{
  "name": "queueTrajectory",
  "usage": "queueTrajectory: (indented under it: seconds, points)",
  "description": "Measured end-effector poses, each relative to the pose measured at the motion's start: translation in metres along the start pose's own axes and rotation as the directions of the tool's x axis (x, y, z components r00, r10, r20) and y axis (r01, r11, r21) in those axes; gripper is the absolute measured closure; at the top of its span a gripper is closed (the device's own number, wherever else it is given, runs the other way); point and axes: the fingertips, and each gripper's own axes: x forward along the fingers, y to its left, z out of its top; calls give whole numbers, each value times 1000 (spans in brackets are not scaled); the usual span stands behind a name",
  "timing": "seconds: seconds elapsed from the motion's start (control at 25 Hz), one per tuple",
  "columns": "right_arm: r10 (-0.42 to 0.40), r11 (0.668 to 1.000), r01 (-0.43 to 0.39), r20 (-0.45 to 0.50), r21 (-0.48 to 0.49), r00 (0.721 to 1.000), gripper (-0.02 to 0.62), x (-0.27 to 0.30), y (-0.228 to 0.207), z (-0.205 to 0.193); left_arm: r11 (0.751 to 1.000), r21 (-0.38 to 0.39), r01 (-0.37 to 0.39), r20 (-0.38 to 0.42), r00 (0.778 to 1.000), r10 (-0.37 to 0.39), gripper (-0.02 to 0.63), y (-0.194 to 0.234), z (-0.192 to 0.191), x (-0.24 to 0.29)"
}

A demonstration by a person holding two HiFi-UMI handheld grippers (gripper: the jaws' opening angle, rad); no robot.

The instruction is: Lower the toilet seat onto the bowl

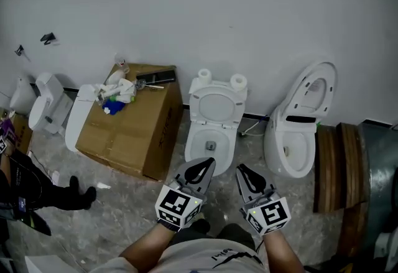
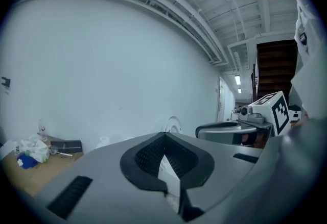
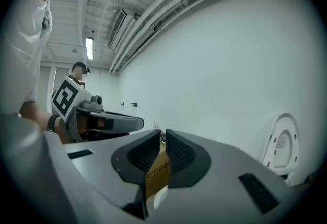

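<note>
The white toilet seat [image 1: 196, 107] stands raised at the frame's center, tilted back toward the wall. The white bowl [image 1: 190, 148] lies open directly below it.

The light is even, cool and a little dim. The white wall [image 1: 186, 10] has no glare, and shadows on the floor [image 1: 124, 216] are soft. Both gripper views are round fisheye pictures with black corners and bent lines. A ceiling lamp [image 3: 90, 48] shines bright there, and what is nearest the lens looks soft.
</note>
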Motion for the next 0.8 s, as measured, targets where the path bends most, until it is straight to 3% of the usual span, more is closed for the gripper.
queueTrajectory:
  seconds: [0.2,0.44,0.8]
  points:
    - [-3,998,-2,-86,-62,996,568,54,-32,-15,1000,1,2,-7,1000,-2,595,44,2,38]
    - [16,994,-31,-141,-103,990,506,133,-95,-33,1000,-13,-23,-6,1000,23,595,91,-5,89]
    - [24,962,-98,-281,-253,959,506,286,-230,-97,991,-13,-136,-34,990,136,595,162,-9,193]
